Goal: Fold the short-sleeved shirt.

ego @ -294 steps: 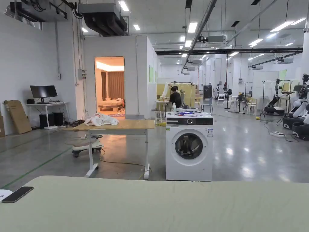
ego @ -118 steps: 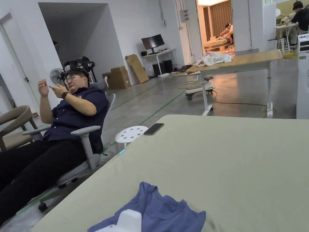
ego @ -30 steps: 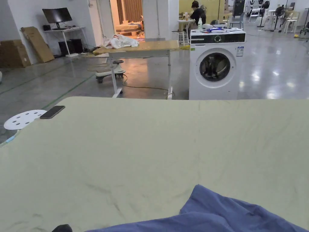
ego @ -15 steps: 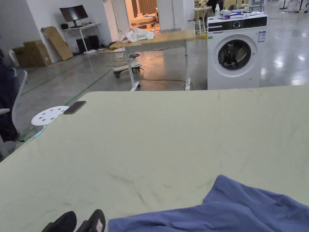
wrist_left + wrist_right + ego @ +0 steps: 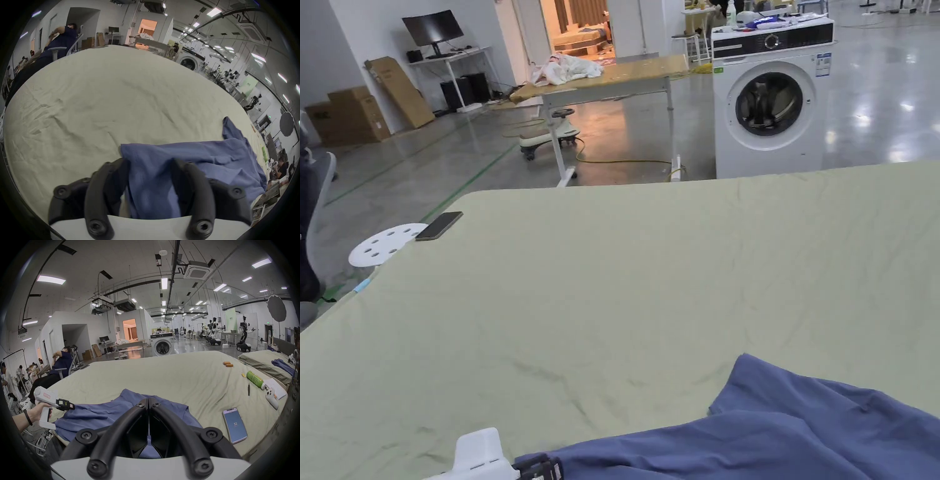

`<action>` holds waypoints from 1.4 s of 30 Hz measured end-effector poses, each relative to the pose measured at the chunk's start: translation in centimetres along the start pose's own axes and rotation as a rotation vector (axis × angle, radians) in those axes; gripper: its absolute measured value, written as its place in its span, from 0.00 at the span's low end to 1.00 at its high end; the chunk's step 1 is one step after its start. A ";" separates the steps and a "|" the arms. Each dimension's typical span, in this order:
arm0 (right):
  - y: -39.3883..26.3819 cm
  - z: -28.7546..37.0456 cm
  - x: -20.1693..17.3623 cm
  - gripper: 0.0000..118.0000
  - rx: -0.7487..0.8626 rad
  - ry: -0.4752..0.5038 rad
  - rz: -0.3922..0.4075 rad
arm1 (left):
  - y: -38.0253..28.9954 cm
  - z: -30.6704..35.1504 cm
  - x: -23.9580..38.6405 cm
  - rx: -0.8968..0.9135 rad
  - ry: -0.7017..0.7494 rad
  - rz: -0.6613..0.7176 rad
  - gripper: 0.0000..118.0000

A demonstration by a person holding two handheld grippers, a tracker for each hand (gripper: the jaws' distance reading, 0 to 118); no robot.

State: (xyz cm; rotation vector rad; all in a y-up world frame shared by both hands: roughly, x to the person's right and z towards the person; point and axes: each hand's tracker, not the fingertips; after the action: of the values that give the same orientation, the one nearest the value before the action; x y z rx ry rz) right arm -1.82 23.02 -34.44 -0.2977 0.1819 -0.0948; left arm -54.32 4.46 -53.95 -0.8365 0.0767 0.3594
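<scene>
A: Shirt (image 5: 775,431), head view: blue, crumpled on the green-covered desk (image 5: 650,275) at its near edge. The left gripper (image 5: 540,467) shows at the shirt's left end; whether it is open I cannot tell here. A dark phone (image 5: 439,225) lies well beyond it at the desk's far left corner.

B: Left gripper view?

A: The left gripper (image 5: 148,164) stands with jaws spread apart; a fold of the shirt (image 5: 191,162) lies between them, neither jaw visibly pressing on it. The rest of the cloth spreads to the gripper's right.

B: Right gripper view?

A: The right gripper (image 5: 148,400) has its jaws together, tips meeting, with nothing seen between them, above the shirt (image 5: 100,413). A lit phone (image 5: 234,425) lies on the desk to its right, a green bottle (image 5: 254,379) farther right. To its left, a hand (image 5: 39,410) holds the left gripper (image 5: 72,407) at the shirt's edge.
</scene>
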 end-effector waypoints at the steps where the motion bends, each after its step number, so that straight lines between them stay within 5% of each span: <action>1: -0.2 -0.1 0.1 0.00 -0.009 -0.006 0.001 | 0.0 -0.5 0.1 -0.001 -0.002 -0.009 0.40; 4: -0.6 -0.6 0.2 0.00 -0.040 -0.019 0.020 | 0.2 -1.2 0.6 -0.006 0.006 -0.036 0.26; 6: -0.9 -1.1 0.3 0.00 -0.058 -0.023 0.041 | 0.5 -1.5 0.6 0.001 0.018 -0.067 0.06; 11: -0.2 -4.6 0.9 0.03 -0.092 -0.003 0.104 | -0.4 -2.4 2.5 -0.071 0.078 -0.283 0.04; 14: 1.1 -10.1 2.3 0.53 -0.199 0.056 0.122 | -0.4 -3.1 2.9 -0.120 0.106 -0.359 0.04; 15: 1.3 -12.8 2.9 0.63 -0.237 0.074 0.112 | -0.2 -3.0 3.1 -0.131 0.113 -0.376 0.04; 21: 0.3 -27.2 7.1 0.61 -0.525 0.085 0.042 | -0.1 -3.2 3.3 -0.158 0.123 -0.407 0.05; 23: -0.5 -30.4 7.5 0.56 -0.590 0.035 0.102 | 0.1 -3.2 3.2 -0.166 0.118 -0.400 0.05; 29: -2.9 -33.5 4.9 0.03 -0.790 0.049 0.328 | -0.2 -3.3 2.8 -0.151 0.103 -0.382 0.05; 35: -0.5 -30.9 4.6 0.00 -0.673 0.062 0.326 | 0.7 -0.5 2.0 -0.050 -0.001 -0.339 0.03; 39: 3.9 -25.3 6.1 0.00 -0.469 0.070 0.209 | 5.1 6.9 3.2 0.180 -0.122 -0.247 0.02; 42: 6.9 -20.6 7.6 0.00 -0.335 0.082 0.149 | 8.0 12.9 5.5 0.324 -0.112 -0.378 0.02</action>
State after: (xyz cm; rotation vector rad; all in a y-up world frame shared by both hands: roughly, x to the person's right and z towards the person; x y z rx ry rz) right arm 2.16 22.88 -57.17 -0.6129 0.3017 0.0725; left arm -52.88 20.39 -52.13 -0.4937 -0.1249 0.0333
